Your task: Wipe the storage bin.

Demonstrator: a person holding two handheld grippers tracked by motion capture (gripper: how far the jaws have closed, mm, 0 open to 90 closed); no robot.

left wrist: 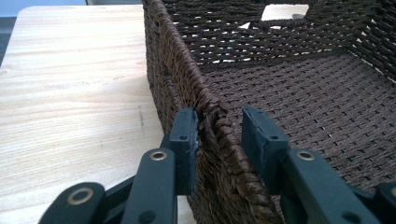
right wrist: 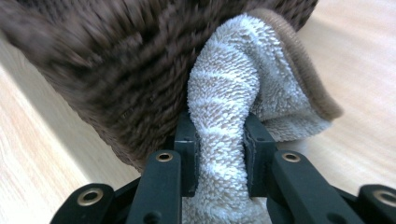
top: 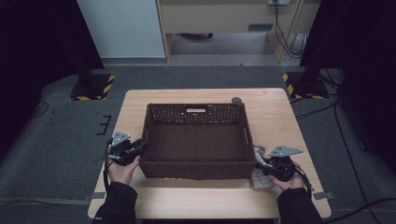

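A dark brown woven basket (top: 196, 106) stands in the middle of the wooden table, with nothing in it. My left gripper (top: 140, 148) is at its near left corner. In the left gripper view the jaws (left wrist: 219, 140) straddle the basket's left wall (left wrist: 177, 70), one pad outside and one inside, shut on the rim. My right gripper (top: 262, 169) is by the basket's near right corner. It is shut on a fold of a beige terry towel (right wrist: 233, 84), which bunches up against the basket's outer wall (right wrist: 116, 70). The towel (top: 261, 179) lies partly on the table there.
A small dark round object (top: 236, 100) sits on the table (top: 201, 200) behind the basket's far right corner. Bare wood runs along the near edge and both sides. Two stands with yellow-black striped bases (top: 92, 87) are on the floor beyond.
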